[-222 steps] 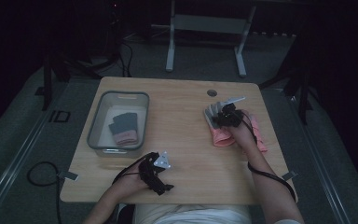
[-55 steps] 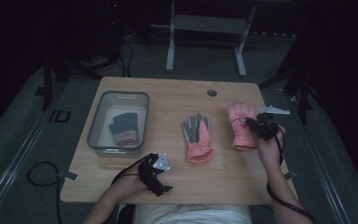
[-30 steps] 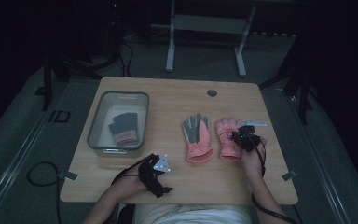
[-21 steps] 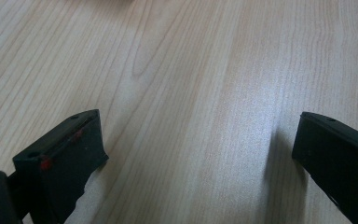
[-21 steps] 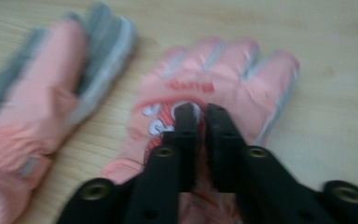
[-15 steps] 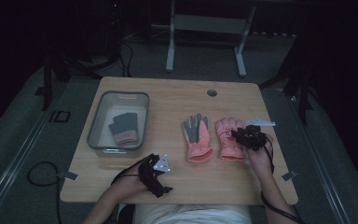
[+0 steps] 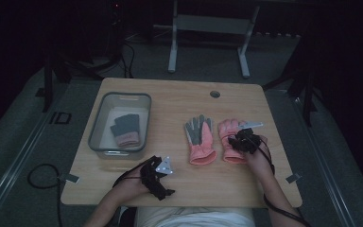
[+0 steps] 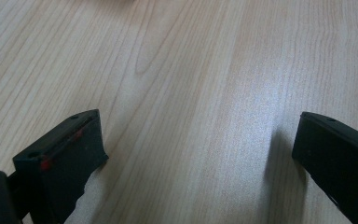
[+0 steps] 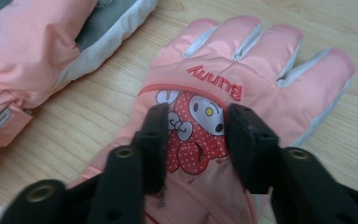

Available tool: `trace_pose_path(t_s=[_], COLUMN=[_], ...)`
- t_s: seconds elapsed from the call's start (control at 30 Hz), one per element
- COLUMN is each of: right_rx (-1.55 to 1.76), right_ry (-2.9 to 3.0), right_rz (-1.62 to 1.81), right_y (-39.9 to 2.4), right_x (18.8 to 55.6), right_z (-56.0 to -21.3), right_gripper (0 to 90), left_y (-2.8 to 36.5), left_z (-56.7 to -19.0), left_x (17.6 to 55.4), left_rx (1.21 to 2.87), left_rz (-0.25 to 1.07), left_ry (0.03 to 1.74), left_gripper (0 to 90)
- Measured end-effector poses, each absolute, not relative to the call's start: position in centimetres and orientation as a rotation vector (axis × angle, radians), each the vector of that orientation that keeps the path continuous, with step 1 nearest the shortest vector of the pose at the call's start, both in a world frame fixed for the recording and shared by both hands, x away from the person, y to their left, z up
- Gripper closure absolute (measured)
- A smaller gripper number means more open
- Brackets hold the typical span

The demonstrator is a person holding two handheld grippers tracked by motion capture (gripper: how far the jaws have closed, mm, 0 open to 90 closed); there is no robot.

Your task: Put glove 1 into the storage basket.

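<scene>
Two pink gloves lie side by side on the wooden table (image 7: 170,101). The left glove (image 7: 200,139) lies palm up, showing grey. The right glove (image 7: 227,128) lies back up, with a bunny picture (image 9: 261,56). My right gripper (image 7: 240,142) hovers over that glove's back. Its jaws have just been opening and now stand apart (image 9: 196,114), with the bunny picture showing between them, unpinched. The other glove (image 9: 37,51) lies at the upper left of the right gripper view. My left gripper (image 7: 158,179) rests near the front edge, open wide over bare wood (image 8: 196,135).
A clear plastic bin (image 7: 97,125) stands at the table's left and holds a dark and pink pair of gloves (image 7: 125,130). A small round hole (image 7: 215,93) is near the far edge. Cables trail from both grippers off the front edge.
The right gripper brought the bunny glove leftward, laid it beside the first glove and let it go. The left gripper has not moved.
</scene>
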State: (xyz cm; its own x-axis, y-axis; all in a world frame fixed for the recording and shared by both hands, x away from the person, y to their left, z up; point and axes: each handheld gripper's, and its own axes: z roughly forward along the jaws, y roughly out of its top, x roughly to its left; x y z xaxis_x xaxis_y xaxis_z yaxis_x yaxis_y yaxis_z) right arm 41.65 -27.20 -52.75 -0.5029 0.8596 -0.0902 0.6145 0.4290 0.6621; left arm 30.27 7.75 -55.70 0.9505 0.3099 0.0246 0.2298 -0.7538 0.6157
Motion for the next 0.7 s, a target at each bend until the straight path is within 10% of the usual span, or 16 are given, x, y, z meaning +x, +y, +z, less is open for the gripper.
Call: trace_pose_path(t_s=[0.27,0.7], right_rx=[1.292,1.274], right_ry=[2.229,2.102], right_rz=[0.783,0.885], right_y=[-27.1,-26.6], right_x=[41.7,40.5], right_z=[-53.0,-47.9], right_gripper=[85.6,88.7], left_y=[7.7,7.8], left_z=[-55.7,-55.7], left_x=[30.3,30.3], left_rx=[2.456,2.455], left_rz=[0.165,0.165], left_ry=[0.38,0.383], left_gripper=[1.7,1.7])
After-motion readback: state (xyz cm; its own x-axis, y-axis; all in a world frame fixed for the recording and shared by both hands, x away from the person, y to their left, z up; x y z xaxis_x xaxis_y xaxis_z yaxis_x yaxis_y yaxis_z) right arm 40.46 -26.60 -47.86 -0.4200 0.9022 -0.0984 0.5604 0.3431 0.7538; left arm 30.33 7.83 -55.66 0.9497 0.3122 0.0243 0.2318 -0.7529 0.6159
